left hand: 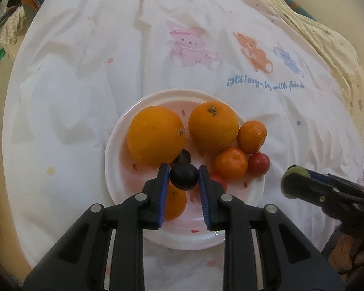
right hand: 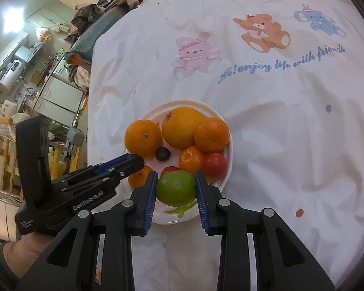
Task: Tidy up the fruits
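Observation:
A white plate (left hand: 123,131) holds two large oranges (left hand: 155,135), several mandarins (left hand: 231,162), red fruits (left hand: 259,163) and a dark grape (left hand: 183,156). My left gripper (left hand: 184,175) is shut on a dark grape (left hand: 184,176) just above the plate. My right gripper (right hand: 176,188) is shut on a green lime (right hand: 176,188) over the plate's (right hand: 227,169) near edge; it shows at the right of the left wrist view (left hand: 294,181). The left gripper also shows in the right wrist view (right hand: 133,161).
A white cloth (left hand: 85,72) printed with cartoon animals and blue writing covers the table. Piled clothes (right hand: 94,14) and kitchen furniture (right hand: 55,94) lie beyond the table's left edge. A yellow patterned fabric (left hand: 327,38) lies at the far right.

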